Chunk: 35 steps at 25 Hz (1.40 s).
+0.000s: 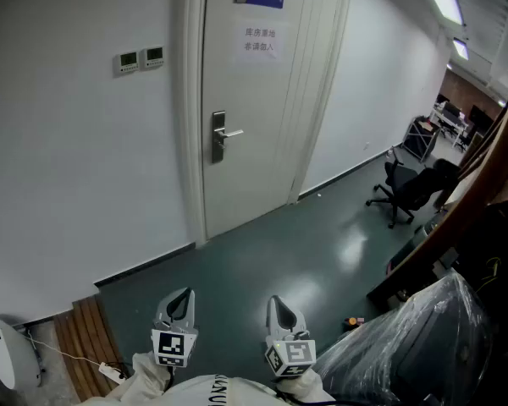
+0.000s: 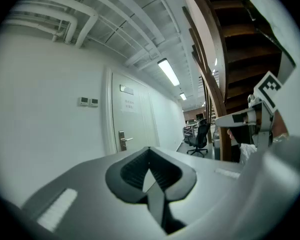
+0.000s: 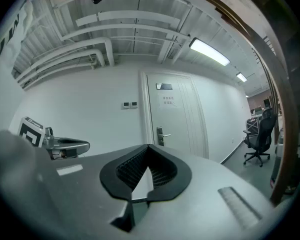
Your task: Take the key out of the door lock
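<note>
White door point(image 1: 254, 100) well ahead; lock point(image 1: 218, 146) far off, key too small to see. Closed, empty: left claw point(image 1: 179, 303), right claw point(image 1: 279, 309). Advise: approach square, open one claw, pull key straight.

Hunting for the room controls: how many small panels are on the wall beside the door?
2. Left panel and right panel sit side by side, left of the door; none looks hidden.

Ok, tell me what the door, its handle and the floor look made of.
Door: white paint, matte, grooved panels; wood or composite underneath, can't tell.
Handle: metal, going by its silvery sheen.
Floor: dark grey-green and glossy, mirrors the ceiling lights; probably a poured coating or vinyl.
</note>
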Motion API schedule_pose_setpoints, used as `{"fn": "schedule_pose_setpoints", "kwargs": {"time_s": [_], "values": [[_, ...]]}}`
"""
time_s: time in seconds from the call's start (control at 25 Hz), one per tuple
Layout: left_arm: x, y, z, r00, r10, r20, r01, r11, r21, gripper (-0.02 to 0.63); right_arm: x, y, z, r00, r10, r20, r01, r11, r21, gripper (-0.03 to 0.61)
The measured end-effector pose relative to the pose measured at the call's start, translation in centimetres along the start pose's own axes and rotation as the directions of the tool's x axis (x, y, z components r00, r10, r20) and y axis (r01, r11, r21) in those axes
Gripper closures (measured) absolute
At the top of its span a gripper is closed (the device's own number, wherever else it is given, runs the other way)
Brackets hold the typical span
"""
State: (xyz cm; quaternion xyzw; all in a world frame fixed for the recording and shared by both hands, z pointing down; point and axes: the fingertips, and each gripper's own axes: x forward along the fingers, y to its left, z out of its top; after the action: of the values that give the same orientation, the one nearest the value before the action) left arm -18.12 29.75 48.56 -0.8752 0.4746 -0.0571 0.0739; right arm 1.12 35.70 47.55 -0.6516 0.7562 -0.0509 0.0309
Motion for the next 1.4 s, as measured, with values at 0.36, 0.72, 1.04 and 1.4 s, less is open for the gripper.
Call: {"fn": "schedule_pose_setpoints", "kwargs": {"time_s": [0.36, 0.72, 1.04, 1.4], "values": [[-1.2, -2.6, 0.5, 1.000, 0.011, -0.003, -0.011, 1.000, 0.016, 0.614, -2.7, -1.5, 0.1, 1.000, 0.009, 0.008, -0.009, 0.999, 0.037, 0.578], [-0.9, -6.2, 0.2, 1.000, 0.011, -0.013, -0.011, 1.000, 0.019, 0.614, -4.9, -4.8, -0.8, 1.000, -0.001, 0.001, 0.001, 0.998, 0.066, 0.577], [-0.4, -7.4, 0.3, 1.000, 0.004, -0.024, -0.003, 0.999, 0.033, 0.614, -4.7, -5.4, -1.1, 1.000, 0.020, -0.006, -0.020, 0.997, 0.079, 0.577], [1.4, -6.8, 0.0, 1.000, 0.004, -0.025, -0.003, 0.999, 0.041, 0.614, -3.3, -6.4, -0.9, 1.000, 0.009, 0.002, -0.009, 0.998, 0.065, 0.577]]}}
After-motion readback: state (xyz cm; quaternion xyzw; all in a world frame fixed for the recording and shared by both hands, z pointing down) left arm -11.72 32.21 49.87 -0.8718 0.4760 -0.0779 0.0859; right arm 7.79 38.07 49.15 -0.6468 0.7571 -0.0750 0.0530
